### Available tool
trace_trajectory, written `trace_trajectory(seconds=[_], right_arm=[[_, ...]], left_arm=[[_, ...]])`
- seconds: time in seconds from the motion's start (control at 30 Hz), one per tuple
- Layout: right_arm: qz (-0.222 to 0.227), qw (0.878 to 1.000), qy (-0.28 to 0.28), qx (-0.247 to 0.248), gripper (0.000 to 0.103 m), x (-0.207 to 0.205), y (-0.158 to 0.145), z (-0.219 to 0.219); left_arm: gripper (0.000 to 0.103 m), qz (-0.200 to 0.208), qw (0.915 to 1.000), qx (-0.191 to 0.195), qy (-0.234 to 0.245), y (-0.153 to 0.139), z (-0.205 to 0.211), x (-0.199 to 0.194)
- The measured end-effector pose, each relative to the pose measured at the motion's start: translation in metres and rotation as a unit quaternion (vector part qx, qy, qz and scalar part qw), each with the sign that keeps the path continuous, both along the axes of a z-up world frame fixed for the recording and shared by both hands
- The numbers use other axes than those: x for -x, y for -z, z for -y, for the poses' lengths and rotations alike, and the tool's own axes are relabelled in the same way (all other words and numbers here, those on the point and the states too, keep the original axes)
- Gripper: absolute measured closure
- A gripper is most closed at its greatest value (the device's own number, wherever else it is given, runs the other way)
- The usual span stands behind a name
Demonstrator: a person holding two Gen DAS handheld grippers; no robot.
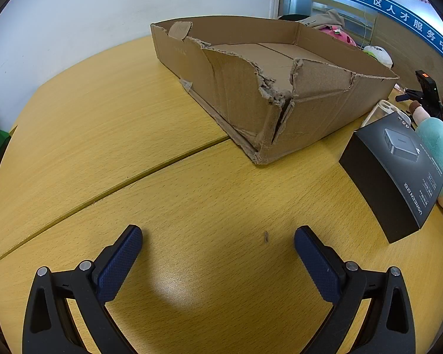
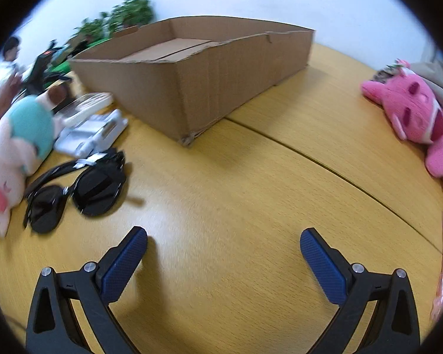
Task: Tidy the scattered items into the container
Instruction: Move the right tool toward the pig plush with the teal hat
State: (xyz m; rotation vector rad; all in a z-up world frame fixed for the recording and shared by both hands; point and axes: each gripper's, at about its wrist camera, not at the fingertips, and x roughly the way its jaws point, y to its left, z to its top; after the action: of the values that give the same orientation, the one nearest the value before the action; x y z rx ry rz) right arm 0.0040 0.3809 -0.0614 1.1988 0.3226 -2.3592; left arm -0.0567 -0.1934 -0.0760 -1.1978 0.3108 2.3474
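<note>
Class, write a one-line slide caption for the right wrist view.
Open right gripper hovers over the wooden table, facing an empty cardboard box, with sunglasses left and a pink plush toy right.

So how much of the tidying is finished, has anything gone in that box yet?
Nothing looks done: the cardboard box shows only its bare floor. Nothing is in hand either; the left claw and right claw are both open over bare table. Left to move: the sunglasses, the pink plush, the teal-and-pink plush and the dark charger box.
</note>
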Motion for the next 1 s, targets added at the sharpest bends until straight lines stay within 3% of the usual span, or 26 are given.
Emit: trace_trajectory(seconds=[0.13, 0.23, 0.3, 0.57, 0.7, 0.77, 0.9, 1.0], right_arm=[[0.001, 0.996, 0.091, -0.001, 0.000, 0.005, 0.001, 0.011], [0.000, 0.991, 0.137, -0.001, 0.000, -0.006, 0.002, 0.018], [0.000, 0.989, 0.150, -0.002, 0.000, -0.011, 0.002, 0.022], [0.002, 0.980, 0.200, 0.001, 0.000, -0.010, 0.004, 0.027], [0.018, 0.975, 0.221, 0.000, 0.000, -0.030, 0.000, 0.035], [0.013, 0.975, 0.223, 0.008, 0.000, -0.044, -0.008, 0.042], [-0.062, 0.973, 0.219, 0.030, 0.000, -0.087, -0.065, 0.074], [-0.092, 0.975, 0.193, 0.058, 0.000, -0.109, -0.096, 0.113]], left_arm=[[0.000, 0.000, 1.0000, 0.000, -0.009, 0.000, -0.001, 0.002], [0.000, -0.002, 0.9968, 0.002, -0.079, 0.002, -0.010, -0.003], [0.000, -0.003, 0.9918, 0.003, -0.128, 0.004, -0.017, -0.011], [0.000, -0.002, 0.9745, 0.003, -0.224, 0.001, -0.045, -0.035], [0.000, 0.009, 0.9727, 0.004, -0.232, -0.003, -0.054, -0.059], [0.000, -0.010, 0.9712, -0.005, -0.238, -0.013, -0.063, -0.079], [0.001, -0.043, 0.9680, -0.050, -0.242, -0.058, -0.089, -0.112], [0.000, -0.076, 0.9735, -0.100, -0.191, -0.099, -0.122, -0.131]])
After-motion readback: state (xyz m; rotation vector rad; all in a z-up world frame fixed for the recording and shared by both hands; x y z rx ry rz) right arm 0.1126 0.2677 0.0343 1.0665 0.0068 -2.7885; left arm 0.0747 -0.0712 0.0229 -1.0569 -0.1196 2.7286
